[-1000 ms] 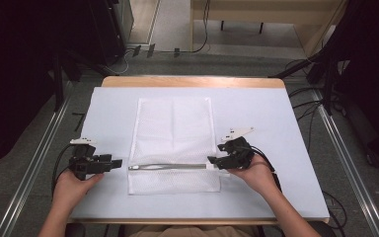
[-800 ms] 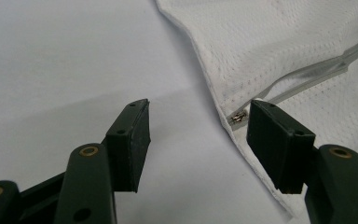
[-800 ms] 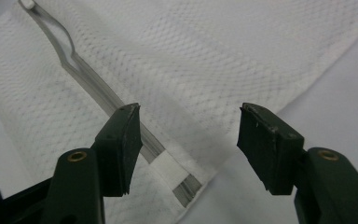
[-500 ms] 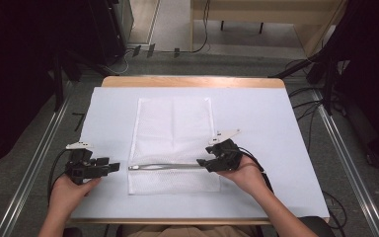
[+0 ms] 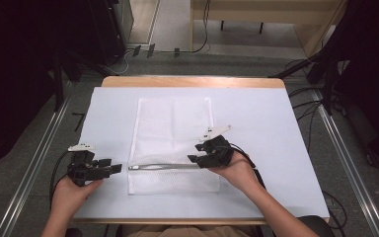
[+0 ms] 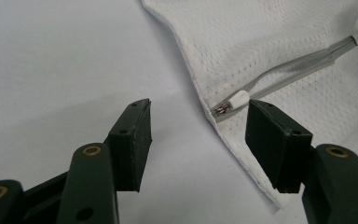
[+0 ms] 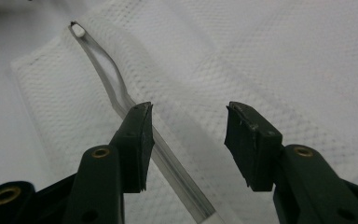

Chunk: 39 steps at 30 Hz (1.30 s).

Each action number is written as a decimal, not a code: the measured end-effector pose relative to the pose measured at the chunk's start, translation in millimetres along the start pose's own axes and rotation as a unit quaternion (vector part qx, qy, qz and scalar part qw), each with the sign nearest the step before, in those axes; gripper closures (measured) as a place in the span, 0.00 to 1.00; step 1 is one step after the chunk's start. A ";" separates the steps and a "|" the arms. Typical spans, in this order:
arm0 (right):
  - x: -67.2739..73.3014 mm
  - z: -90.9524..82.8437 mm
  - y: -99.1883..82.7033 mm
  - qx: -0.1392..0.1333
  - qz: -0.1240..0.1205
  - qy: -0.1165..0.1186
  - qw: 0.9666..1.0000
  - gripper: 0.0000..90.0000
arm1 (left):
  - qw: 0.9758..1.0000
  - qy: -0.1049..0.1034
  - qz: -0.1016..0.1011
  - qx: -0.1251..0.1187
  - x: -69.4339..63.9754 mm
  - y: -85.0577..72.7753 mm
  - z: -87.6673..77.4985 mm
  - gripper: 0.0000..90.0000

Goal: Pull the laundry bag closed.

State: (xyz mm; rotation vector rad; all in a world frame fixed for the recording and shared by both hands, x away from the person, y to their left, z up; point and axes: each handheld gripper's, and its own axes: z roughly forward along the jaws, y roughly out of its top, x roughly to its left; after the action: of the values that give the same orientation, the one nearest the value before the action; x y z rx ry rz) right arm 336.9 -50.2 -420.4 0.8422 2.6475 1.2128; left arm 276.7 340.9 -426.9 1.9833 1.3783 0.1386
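Note:
A white mesh zipper bag (image 5: pixel 172 138) lies flat mid-table, its grey zipper (image 5: pixel 164 167) running across near the front end. My left gripper (image 5: pixel 112 169) is open just left of the bag's edge; in the left gripper view its jaws straddle the white zipper pull (image 6: pixel 237 100) at the bag's (image 6: pixel 270 42) corner without touching it. My right gripper (image 5: pixel 194 154) hovers open over the zipper's right end. In the right gripper view the zipper (image 7: pixel 121 100) passes beside the left jaw and the mesh (image 7: pixel 242 56) lies between the jaws.
The white sheet (image 5: pixel 276 128) covers the wooden table (image 5: pixel 192 81), with bare sheet left and right of the bag. Metal rails (image 5: pixel 29 163) run along both sides, and cables (image 5: pixel 321 113) trail on the floor beyond.
My right gripper has moved left and forward onto the bag's zipper end. My left gripper has slid slightly toward the front, staying beside the bag's left edge.

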 end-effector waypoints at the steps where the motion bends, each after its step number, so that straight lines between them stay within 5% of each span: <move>1: 0.0 0.0 0.0 0.000 0.000 0.000 1.000 0.60 | 1.000 0.001 0.001 0.000 0.0 -0.1 0.4 0.46; 6: 9.6 12.1 14.6 0.001 0.002 0.023 1.000 0.61 | 1.000 0.005 -0.001 -0.007 2.0 -0.5 -0.5 0.46; 30: 41.4 50.8 49.3 0.003 -0.038 0.053 0.998 0.65 | 1.000 0.003 -0.002 0.001 10.7 13.9 9.3 0.48; 39: 50.6 70.7 53.8 0.007 -0.029 0.068 0.997 0.65 | 1.000 -0.002 -0.001 0.002 14.2 22.4 15.1 0.49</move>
State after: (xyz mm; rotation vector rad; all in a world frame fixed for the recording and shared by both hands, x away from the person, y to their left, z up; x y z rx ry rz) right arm 340.5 51.9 -422.6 0.7024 2.7676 1.2823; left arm 307.2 341.6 -428.9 1.9843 1.3804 0.1312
